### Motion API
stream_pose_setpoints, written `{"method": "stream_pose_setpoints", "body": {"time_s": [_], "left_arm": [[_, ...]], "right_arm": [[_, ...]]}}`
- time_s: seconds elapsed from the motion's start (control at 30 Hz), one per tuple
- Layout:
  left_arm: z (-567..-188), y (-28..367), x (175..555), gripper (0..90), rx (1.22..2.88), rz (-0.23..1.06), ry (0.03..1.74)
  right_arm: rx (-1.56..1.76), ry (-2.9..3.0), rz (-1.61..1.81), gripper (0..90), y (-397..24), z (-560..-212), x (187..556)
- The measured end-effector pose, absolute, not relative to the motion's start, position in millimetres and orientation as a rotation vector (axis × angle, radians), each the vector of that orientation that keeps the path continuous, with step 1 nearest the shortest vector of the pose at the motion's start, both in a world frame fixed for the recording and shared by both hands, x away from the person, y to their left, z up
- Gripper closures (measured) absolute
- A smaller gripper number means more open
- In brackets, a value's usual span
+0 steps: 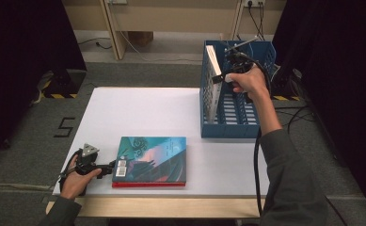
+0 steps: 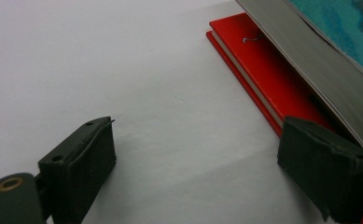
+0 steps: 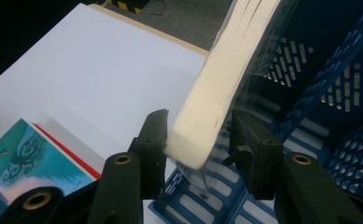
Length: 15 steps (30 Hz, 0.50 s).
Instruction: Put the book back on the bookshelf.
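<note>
While the person is standing at the desk (image 1: 138, 110), this is how things are lying:

Right hand-held gripper (image 3: 198, 140): it is hovering over the blue crate (image 1: 260, 127), its jaws sitting either side of the white book's (image 3: 216, 88) page edge. One jaw is looking close against the pages, the other is standing a little off with blur between them, so I cannot tell whether they are pressing on it.

White book: it is standing upright inside the blue crate, leaning against the crate's left wall, page edges facing the right hand-held gripper.

Blue crate: it is sitting at the far right corner of the desk, partly over the edge.

Left hand-held gripper (image 2: 195, 154): it is resting low at the near left of the desk with its jaws standing wide apart and nothing between them. One jaw is lying just beside the corner of the book pile.

Teal book (image 1: 151, 157): it is lying flat at the near middle of the desk, on top of a red book (image 2: 268, 74) whose edge is peeking out beneath it.
</note>
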<state>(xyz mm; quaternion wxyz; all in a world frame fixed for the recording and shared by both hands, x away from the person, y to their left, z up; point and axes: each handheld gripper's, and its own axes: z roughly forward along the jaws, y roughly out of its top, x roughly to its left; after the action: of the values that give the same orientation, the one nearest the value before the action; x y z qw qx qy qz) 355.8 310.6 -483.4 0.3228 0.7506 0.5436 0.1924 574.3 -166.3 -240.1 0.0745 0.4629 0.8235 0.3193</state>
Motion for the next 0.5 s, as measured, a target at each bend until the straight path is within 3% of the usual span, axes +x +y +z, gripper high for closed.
{"method": "stream_pose_setpoints", "body": {"time_s": [0.5], "left_arm": [[-483.4, 310.5, 355.9, 10.0, 1.971, 0.505, 1.426]], "right_arm": [[1.364, 2.431, 0.968, 65.9, -152.8, -245.0, 586.2]]}}
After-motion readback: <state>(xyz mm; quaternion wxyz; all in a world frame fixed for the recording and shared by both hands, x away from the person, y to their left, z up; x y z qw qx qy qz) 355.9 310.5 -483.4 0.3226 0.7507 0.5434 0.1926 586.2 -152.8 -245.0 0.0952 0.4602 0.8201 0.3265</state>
